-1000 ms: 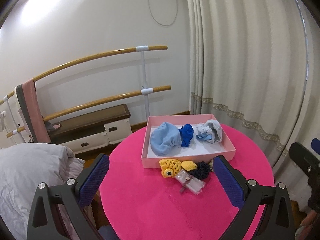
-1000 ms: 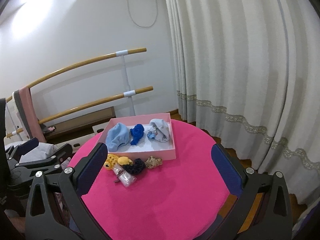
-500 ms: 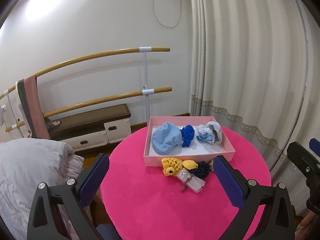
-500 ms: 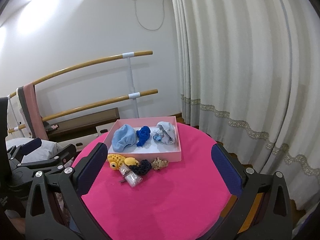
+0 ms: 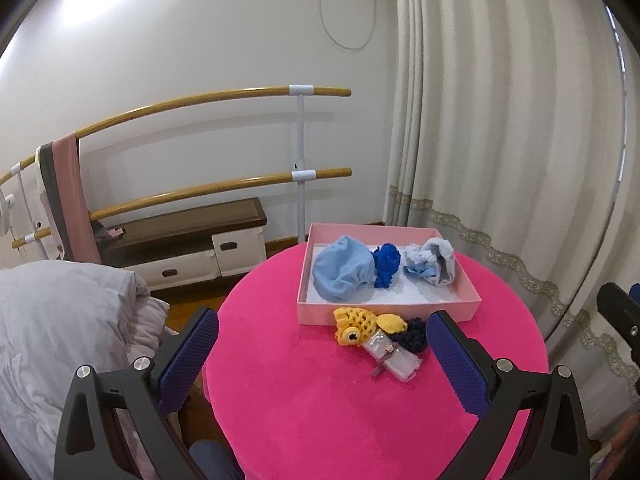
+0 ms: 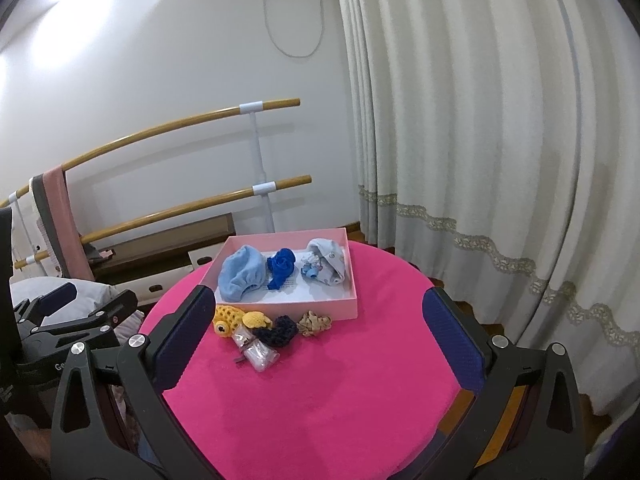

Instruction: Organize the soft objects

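Observation:
A pink box [image 5: 384,313] [image 6: 294,309] sits at the far side of a round pink table [image 5: 320,400] [image 6: 340,392]. It holds a light blue cap [image 5: 343,268] [image 6: 242,270], a dark blue cloth [image 5: 386,265] [image 6: 281,266] and a grey-white bundle [image 5: 434,266] [image 6: 326,266]. In front of the box lie a yellow crocheted fish [image 5: 356,325] [image 6: 226,318], a dark navy knit piece [image 5: 414,334] [image 6: 278,330], a beige scrunchie [image 6: 316,322] and a clear packet [image 5: 394,358] [image 6: 256,350]. My left gripper [image 5: 320,354] and right gripper [image 6: 316,332] hover open and empty, well short of them.
A white curtain [image 5: 500,120] hangs to the right. Wooden ballet bars [image 5: 224,98] run along the back wall above a low cabinet [image 5: 192,248]. A grey duvet [image 5: 60,328] lies to the left. The left gripper [image 6: 72,320] shows in the right wrist view.
Both grippers have drawn back and tilted up a little, so the table and box sit lower and smaller in view. Nothing on the table has moved.

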{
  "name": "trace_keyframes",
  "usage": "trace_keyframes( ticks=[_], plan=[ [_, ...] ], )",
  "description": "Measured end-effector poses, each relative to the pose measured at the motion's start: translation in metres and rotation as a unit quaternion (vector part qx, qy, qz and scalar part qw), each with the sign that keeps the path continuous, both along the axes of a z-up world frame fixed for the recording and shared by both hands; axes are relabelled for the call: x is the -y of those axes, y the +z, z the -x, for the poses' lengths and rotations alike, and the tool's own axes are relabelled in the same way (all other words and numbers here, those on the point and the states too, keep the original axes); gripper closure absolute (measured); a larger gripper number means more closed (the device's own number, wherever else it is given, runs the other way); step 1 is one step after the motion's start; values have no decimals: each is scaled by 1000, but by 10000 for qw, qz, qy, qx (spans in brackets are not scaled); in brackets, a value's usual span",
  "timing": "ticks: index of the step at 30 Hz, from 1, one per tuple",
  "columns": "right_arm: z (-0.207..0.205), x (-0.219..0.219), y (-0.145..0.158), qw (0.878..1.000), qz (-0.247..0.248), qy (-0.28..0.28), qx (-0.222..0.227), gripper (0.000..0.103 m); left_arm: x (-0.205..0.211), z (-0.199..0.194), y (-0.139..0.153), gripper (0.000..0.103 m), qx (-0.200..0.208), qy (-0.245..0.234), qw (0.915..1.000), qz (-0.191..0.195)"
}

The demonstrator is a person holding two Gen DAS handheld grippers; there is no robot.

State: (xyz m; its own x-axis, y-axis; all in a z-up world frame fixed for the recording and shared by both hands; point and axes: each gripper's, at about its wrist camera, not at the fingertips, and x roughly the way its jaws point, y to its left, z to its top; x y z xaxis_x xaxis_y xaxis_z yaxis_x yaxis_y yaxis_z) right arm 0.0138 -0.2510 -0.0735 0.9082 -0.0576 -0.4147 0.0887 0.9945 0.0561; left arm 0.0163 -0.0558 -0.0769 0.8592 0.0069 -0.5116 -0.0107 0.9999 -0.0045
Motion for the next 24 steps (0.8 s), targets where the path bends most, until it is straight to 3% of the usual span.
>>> trace_keyframes(
  ticks=[6, 15, 24],
  plan=[
    [-8, 12, -10, 9998, -57, -98, -154, 0, 3, -16, -22, 0, -266, -92, 9996, 1],
    [-35, 31, -50, 9970, -221, -201, -712, 0, 22, -59, -71, 0, -871, -305, 9957, -107],
    [-64, 48, -89, 9910, -414, -212, -1256, 0, 48, -140, -132, 0, -1641, -443, 9854, -88]
  ],
)
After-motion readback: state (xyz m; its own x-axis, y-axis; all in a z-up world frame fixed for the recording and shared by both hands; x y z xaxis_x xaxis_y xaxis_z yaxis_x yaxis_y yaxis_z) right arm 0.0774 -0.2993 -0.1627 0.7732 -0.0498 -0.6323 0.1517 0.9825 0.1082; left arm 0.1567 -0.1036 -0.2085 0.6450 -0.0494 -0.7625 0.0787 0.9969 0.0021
